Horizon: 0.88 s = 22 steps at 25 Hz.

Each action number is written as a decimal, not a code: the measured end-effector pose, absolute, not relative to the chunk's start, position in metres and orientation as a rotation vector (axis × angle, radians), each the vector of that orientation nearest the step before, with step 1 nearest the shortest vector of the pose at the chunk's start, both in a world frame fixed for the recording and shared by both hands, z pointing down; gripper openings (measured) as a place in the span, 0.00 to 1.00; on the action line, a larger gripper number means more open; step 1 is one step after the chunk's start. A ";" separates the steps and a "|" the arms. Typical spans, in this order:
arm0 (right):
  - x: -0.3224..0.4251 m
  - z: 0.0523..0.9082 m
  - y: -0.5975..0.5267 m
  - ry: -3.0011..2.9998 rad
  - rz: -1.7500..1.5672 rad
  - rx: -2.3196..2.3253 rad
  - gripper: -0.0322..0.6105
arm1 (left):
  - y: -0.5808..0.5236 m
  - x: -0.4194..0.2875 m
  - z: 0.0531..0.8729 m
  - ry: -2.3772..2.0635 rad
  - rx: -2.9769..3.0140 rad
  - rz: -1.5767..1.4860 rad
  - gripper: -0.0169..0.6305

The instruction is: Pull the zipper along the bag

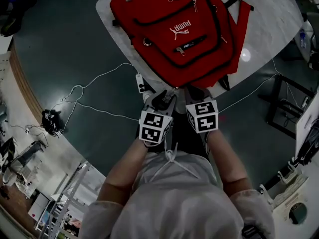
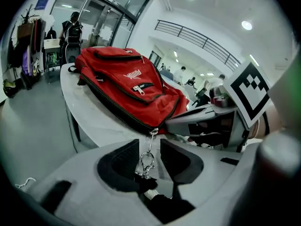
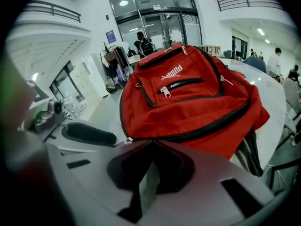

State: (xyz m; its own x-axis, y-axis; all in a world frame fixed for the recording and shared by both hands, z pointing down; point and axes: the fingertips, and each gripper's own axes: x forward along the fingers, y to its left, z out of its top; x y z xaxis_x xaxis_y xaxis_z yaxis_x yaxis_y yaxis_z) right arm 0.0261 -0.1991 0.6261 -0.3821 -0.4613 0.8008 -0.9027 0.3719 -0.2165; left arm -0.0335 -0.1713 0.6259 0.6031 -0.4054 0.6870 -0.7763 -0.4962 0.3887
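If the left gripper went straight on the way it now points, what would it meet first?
The zipper pull hangs between the open fingers of the left gripper. Straight on, it would probably first meet the near edge of the red backpack, where that pull attaches; depth is hard to judge.

Red backpack (image 1: 179, 29) lies flat on the white table (image 1: 279, 24), front pockets facing up, white logo upside down from the person's side, one end at the near table edge. Zipper tracks are black. The main zipper (image 2: 117, 109) runs round the side. Its silver ring pull (image 2: 146, 161) hangs off the near corner, loose between the left gripper's (image 2: 149, 149) parted jaws.
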 end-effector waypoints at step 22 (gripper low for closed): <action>0.025 0.628 -0.198 -2.005 0.941 1.147 0.09 | -0.171 -0.023 0.641 -1.046 2.206 1.030 0.06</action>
